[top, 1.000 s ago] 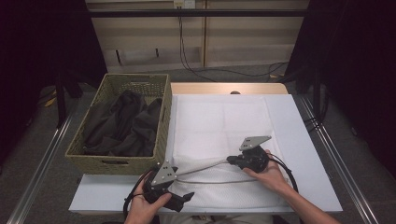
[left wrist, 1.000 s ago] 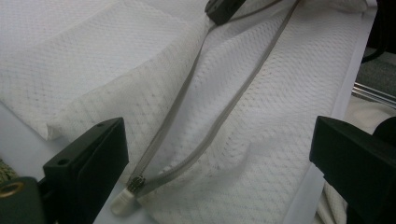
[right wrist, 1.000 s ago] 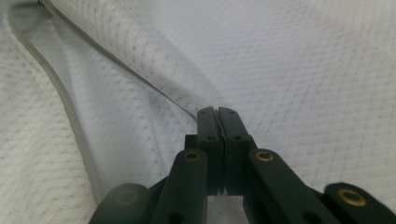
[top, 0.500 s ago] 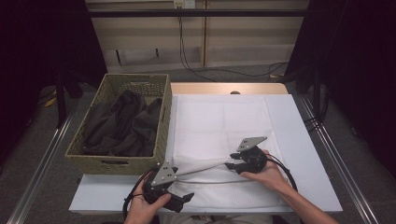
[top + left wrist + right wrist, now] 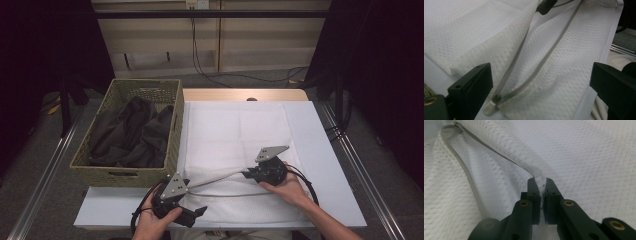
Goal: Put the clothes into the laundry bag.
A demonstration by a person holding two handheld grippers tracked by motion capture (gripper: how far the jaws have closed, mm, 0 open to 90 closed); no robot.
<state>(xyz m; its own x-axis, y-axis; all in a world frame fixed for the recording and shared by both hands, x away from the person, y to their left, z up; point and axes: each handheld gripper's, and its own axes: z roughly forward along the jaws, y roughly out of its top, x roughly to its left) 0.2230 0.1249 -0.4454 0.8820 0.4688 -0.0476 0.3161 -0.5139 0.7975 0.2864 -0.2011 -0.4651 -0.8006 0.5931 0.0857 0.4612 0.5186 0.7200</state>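
Observation:
A white mesh bag [image 5: 235, 132] lies flat on the table, with its grey zipper [image 5: 220, 178] parted along the near edge. My right gripper [image 5: 246, 175] is shut on the mesh fabric beside the upper zipper tape [image 5: 494, 147]; in the right gripper view the jaws [image 5: 540, 182] pinch a fold of mesh [image 5: 586, 157]. My left gripper [image 5: 197, 214] is held at the table's front left. Its jaws [image 5: 541, 85] stand wide open on either side of the zipper [image 5: 534, 67], near where the two tapes meet at the end stop [image 5: 490, 108], and touch neither. The right gripper [image 5: 546, 6] shows far off there.
A woven basket [image 5: 172, 135] with dark clothes [image 5: 130, 135] in it stands on the left, against the table [image 5: 325, 150]. Cables loop from both grippers near the front edge. Rails run along both sides of the table.
My right gripper has shifted slightly left with the mesh edge still pinched. The left gripper has stayed where it was, open.

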